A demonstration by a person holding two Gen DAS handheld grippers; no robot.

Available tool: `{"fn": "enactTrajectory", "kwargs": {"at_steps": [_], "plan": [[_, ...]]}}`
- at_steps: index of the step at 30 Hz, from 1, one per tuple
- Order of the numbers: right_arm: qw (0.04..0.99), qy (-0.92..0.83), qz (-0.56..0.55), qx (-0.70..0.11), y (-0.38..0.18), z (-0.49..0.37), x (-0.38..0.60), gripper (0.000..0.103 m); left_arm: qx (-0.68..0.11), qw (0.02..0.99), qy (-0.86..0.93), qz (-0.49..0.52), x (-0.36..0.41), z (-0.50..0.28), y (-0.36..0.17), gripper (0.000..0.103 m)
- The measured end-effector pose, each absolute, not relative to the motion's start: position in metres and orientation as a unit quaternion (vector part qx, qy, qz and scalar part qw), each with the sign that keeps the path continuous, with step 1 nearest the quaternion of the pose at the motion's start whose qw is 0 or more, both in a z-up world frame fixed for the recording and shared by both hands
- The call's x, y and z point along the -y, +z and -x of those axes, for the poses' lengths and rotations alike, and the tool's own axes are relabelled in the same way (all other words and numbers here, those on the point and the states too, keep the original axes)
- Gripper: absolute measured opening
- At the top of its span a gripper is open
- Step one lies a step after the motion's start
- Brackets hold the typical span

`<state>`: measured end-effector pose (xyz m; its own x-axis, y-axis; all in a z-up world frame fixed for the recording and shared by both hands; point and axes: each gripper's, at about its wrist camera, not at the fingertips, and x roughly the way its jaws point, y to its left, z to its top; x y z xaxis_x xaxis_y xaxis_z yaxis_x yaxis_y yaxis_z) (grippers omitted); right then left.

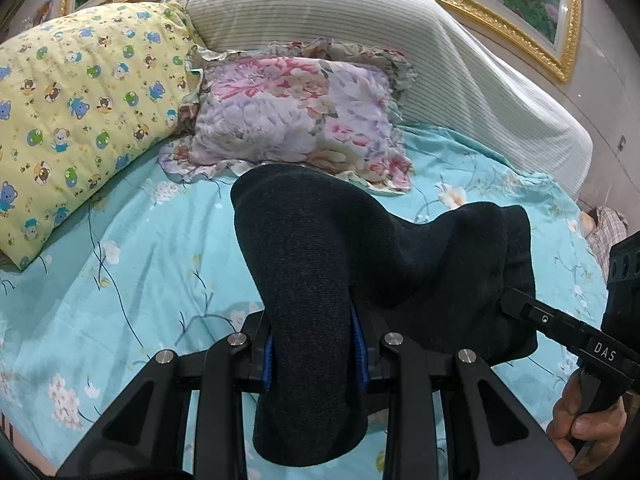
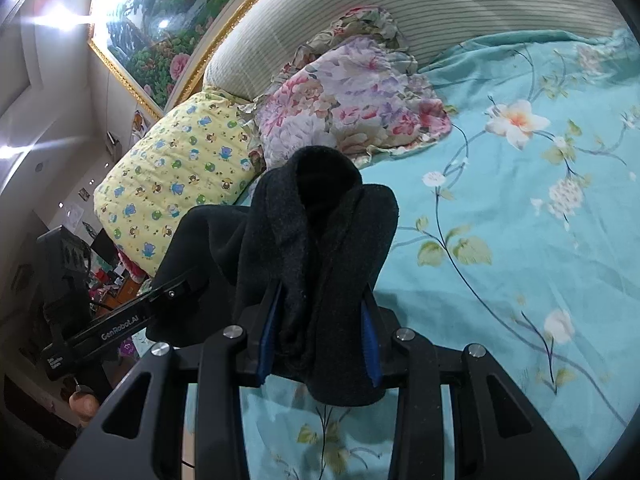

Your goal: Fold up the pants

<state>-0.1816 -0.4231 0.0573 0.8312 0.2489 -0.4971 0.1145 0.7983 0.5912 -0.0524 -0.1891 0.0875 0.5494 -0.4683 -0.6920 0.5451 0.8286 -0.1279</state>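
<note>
The dark charcoal pants hang bunched between both grippers, lifted above the turquoise floral bed sheet. My left gripper is shut on a thick fold of the pants, which drapes over and below its blue pads. The right gripper shows at the right edge, gripping the other end. In the right wrist view, my right gripper is shut on a bunched fold of the pants. The left gripper enters from the left, closed on the cloth.
A floral pillow and a yellow bear-print pillow lie at the head of the bed before the striped headboard. A gold-framed painting hangs above. Cluttered furniture stands off the bed's left edge.
</note>
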Motion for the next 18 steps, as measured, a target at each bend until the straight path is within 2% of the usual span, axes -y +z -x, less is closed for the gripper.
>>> {"fn": "enactTrajectory", "kwargs": {"at_steps": [18], "plan": [[0.900,0.050,-0.299,-0.314,0.053,0.102,0.428,0.038,-0.384,0.886,-0.256,-0.048,0.194,-0.016,0.076,0.030]]}}
